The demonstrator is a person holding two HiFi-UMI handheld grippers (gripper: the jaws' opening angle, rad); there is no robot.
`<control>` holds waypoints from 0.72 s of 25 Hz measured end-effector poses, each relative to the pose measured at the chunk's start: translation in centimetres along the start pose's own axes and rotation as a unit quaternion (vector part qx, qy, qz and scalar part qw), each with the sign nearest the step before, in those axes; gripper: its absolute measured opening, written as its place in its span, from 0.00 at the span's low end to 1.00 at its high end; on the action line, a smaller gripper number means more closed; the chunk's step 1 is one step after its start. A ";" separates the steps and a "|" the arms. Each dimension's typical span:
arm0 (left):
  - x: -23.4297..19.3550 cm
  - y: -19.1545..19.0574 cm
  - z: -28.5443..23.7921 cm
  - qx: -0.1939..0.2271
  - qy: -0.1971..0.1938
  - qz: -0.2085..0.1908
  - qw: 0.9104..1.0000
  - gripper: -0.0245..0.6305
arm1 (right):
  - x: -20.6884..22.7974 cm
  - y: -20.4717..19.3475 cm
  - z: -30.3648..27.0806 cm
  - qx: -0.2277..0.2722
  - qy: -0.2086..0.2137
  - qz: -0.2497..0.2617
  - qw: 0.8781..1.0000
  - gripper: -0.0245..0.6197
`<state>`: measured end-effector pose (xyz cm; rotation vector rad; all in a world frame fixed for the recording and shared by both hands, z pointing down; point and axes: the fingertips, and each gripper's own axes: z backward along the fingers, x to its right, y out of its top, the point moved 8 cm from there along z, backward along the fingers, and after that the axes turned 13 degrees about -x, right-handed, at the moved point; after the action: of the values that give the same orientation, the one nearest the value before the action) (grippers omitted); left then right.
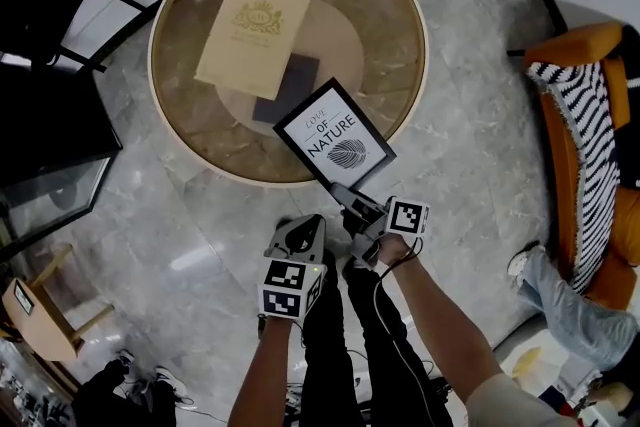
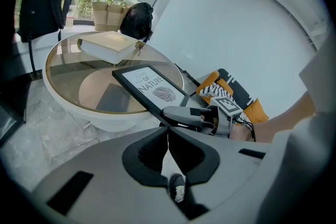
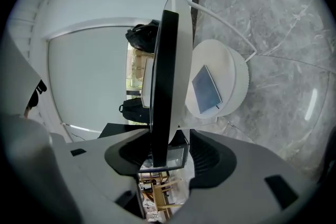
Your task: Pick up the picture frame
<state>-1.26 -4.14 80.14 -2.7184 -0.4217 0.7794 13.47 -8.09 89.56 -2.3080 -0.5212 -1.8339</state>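
The picture frame (image 1: 335, 137) is black with a white print of a leaf and the words "of nature". It is tilted over the near rim of the round glass table (image 1: 180, 150). My right gripper (image 1: 352, 200) is shut on its lower corner. In the right gripper view the frame (image 3: 164, 76) stands edge-on between the jaws of the right gripper (image 3: 160, 152). The left gripper view shows the frame (image 2: 152, 89) with the right gripper (image 2: 184, 114) clamped on it. My left gripper (image 1: 298, 230) hangs beside it, nearer me, with its jaws (image 2: 168, 139) shut on nothing.
A beige book (image 1: 252, 37) lies on the glass top, with a dark flat slab (image 1: 287, 88) on the white base below. An orange sofa (image 1: 575, 155) with a striped throw stands to the right. Left are a black cabinet (image 1: 45, 130) and a wooden stool (image 1: 40, 310). A backpack (image 2: 39, 2) hangs behind the table.
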 end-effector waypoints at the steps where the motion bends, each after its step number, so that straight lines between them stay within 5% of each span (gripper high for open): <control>1: -0.1 -0.1 0.0 0.000 0.000 0.001 1.000 0.07 | -0.3 0.0 -0.1 0.001 0.009 0.004 1.000 0.42; 4: -0.2 -0.3 0.2 0.000 0.002 0.004 1.000 0.07 | -1.3 0.0 -0.4 0.001 0.029 0.014 0.999 0.22; 18: 0.4 -0.3 0.9 -0.003 0.001 0.000 1.000 0.07 | -4.4 0.0 1.2 0.019 0.018 0.073 0.997 0.18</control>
<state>-1.50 -3.55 79.31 -2.7243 -0.4252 0.7773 13.69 -8.51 85.06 -2.2205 -0.3680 -1.7793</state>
